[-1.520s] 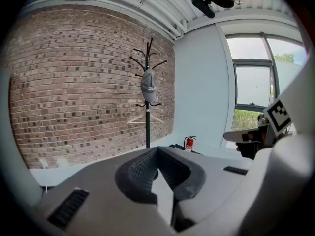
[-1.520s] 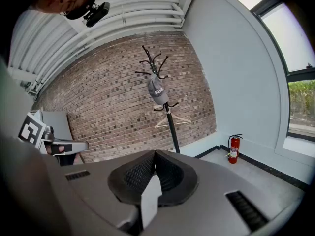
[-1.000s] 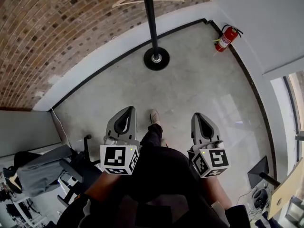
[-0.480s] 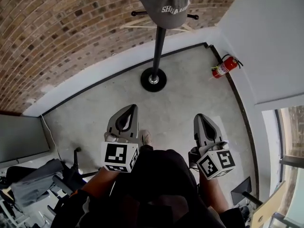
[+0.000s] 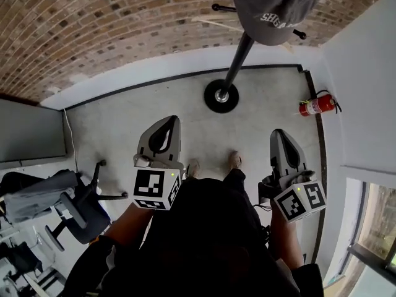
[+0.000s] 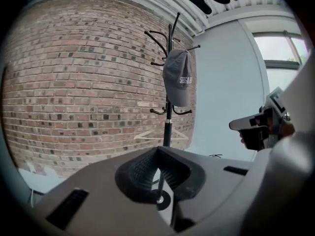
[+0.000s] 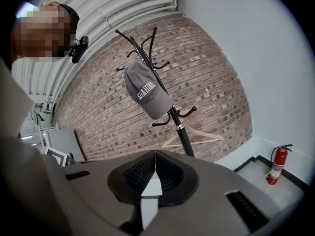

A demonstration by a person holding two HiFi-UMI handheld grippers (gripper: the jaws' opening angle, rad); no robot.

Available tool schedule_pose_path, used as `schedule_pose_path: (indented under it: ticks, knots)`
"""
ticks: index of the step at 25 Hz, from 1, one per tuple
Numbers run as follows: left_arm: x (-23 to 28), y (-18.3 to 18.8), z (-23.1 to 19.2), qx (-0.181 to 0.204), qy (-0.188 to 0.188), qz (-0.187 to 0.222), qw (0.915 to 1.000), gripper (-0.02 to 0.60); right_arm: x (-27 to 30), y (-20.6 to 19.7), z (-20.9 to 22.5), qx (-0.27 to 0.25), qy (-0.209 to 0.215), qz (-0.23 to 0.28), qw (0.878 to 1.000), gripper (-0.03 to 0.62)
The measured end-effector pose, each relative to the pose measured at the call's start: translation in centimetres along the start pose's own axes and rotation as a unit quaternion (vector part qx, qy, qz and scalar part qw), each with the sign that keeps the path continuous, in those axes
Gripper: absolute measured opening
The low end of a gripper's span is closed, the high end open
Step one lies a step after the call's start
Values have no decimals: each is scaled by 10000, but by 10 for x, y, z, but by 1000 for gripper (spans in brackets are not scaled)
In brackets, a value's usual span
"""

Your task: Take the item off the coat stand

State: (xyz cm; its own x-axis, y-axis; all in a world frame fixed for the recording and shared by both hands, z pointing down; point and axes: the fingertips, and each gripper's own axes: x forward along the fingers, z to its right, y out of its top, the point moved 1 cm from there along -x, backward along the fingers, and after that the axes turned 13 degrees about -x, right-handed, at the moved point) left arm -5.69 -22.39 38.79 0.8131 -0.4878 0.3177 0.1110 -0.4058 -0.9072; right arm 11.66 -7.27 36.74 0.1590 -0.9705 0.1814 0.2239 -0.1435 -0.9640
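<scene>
Head view: grey cap [image 5: 275,8] is hanging on the coat stand [image 5: 238,54] up at 1 o'clock, so nothing's done yet. Left gripper [image 5: 166,125] and right gripper [image 5: 281,138] are both closed and empty, well short of it. I reckon the whole reach, grab and lift is left.

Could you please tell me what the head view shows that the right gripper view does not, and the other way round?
Only the head view shows the coat stand's round base on the floor, an office chair and the person's shoes. Only the right gripper view shows the stand's topmost prongs rising above the cap, and the ceiling pipes. Both show the grey cap hanging on the coat stand, the brick wall and the red fire extinguisher.
</scene>
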Motion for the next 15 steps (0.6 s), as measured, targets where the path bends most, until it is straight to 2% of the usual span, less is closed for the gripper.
schedule_pose_path:
  ticks: [3, 6, 11, 15]
  knots:
    - [4, 6, 4, -91, 473, 132, 9988, 25, 24, 10, 9, 56, 679, 68, 9977, 14]
    - [7, 16, 17, -133, 854, 222, 9960, 25, 43, 29, 18, 149, 1389, 186, 9900, 14]
    - [21, 33, 41, -150, 1334, 406, 9901, 25, 73, 72, 34, 564, 2619, 529, 9620, 15]
    - [28, 42, 54, -163, 1610, 519, 9855, 25, 98, 99, 58, 891, 3082, 801, 9438, 20]
